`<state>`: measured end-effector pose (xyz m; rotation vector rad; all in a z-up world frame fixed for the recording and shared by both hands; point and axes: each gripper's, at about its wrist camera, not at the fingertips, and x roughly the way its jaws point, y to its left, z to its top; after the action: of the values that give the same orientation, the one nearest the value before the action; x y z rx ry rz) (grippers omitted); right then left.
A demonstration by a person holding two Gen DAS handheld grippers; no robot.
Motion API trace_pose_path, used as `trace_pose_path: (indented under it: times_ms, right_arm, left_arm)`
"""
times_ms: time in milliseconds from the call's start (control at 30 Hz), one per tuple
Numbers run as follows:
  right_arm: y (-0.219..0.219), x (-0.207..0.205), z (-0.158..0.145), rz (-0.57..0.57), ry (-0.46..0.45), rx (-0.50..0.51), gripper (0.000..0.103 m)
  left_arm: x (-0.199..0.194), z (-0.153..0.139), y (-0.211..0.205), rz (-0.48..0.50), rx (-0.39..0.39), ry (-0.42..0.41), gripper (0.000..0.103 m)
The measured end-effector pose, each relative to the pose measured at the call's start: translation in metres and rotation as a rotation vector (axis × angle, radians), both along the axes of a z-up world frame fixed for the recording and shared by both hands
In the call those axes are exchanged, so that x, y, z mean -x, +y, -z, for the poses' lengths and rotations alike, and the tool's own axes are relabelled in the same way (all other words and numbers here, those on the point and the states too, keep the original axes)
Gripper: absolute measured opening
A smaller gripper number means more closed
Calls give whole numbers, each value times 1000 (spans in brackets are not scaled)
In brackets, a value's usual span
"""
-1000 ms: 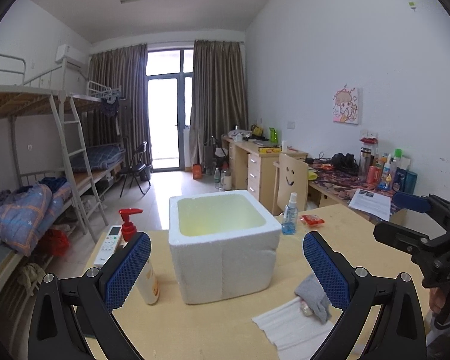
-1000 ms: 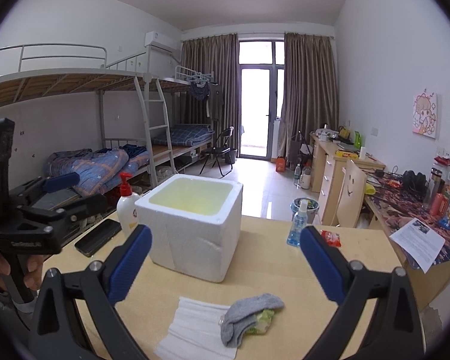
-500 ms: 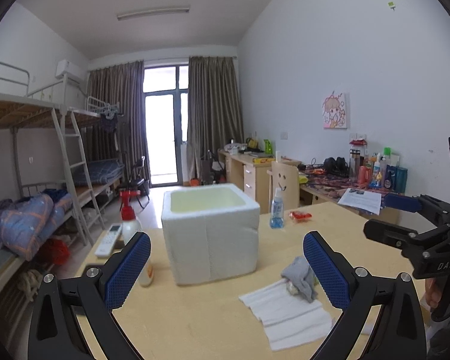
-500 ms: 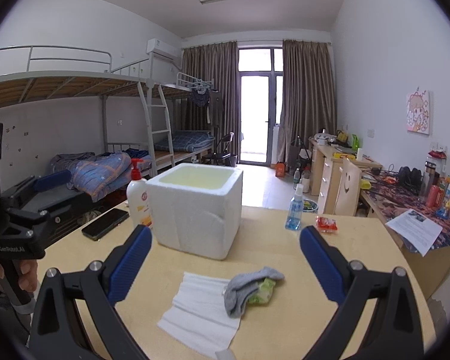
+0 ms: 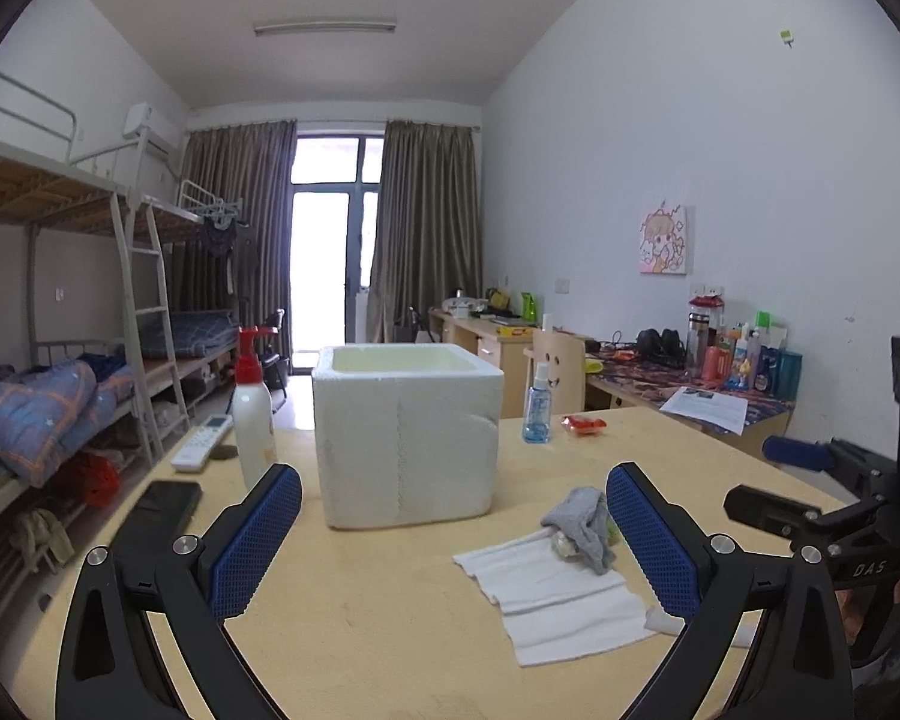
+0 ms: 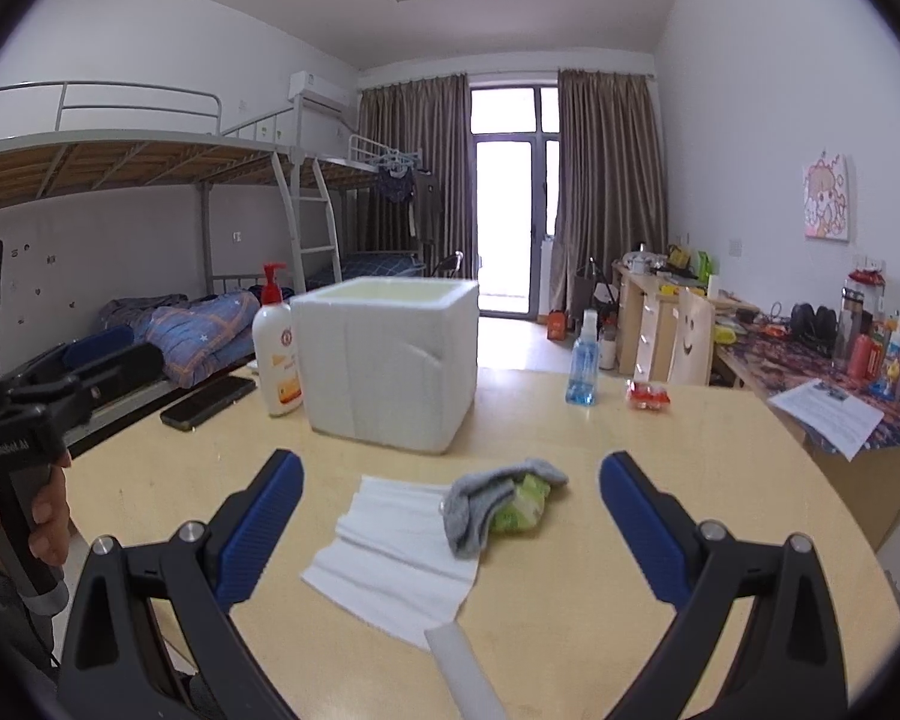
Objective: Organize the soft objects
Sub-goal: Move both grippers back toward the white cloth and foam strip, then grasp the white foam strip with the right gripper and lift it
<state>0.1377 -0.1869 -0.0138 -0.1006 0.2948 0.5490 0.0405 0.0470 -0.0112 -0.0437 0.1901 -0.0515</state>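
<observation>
A white foam box (image 5: 407, 432) stands open on the wooden table; it also shows in the right wrist view (image 6: 390, 369). In front of it lies a white folded cloth (image 5: 561, 591) (image 6: 399, 555) with a grey sock (image 5: 582, 519) (image 6: 489, 501) on its far end, over something green (image 6: 519, 507). My left gripper (image 5: 453, 531) is open and empty, low over the table, short of the box. My right gripper (image 6: 450, 516) is open and empty, with the cloth and sock between its fingers' line of sight.
A lotion pump bottle (image 5: 253, 420), a black phone (image 5: 165, 507) and a white remote (image 5: 201, 450) lie left of the box. A blue spray bottle (image 6: 582, 366) and a red packet (image 6: 648, 396) sit behind to the right. A white strip (image 6: 465, 675) lies near the front edge.
Both grippers have dropped lower and pulled back a little, so the box looks more side-on and the cloth and sock sit farther ahead. Both stay open.
</observation>
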Motion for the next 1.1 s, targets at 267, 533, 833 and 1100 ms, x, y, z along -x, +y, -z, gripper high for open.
trace_pose_path:
  times_ms: [267, 533, 833, 1100]
  right_arm:
    - [-7, 3, 28, 8, 71, 13, 101]
    - [-11, 4, 47, 27, 116, 61, 101]
    - [-10, 3, 63, 2, 159, 108, 101]
    - [-12, 4, 80, 0, 198, 147, 95]
  left_arm:
    - [-2, 28, -11, 31, -29, 58, 102]
    - [-13, 44, -18, 61, -40, 109, 102]
    - [-24, 59, -20, 79, -33, 156, 102]
    - [-28, 66, -27, 117, -57, 186, 102]
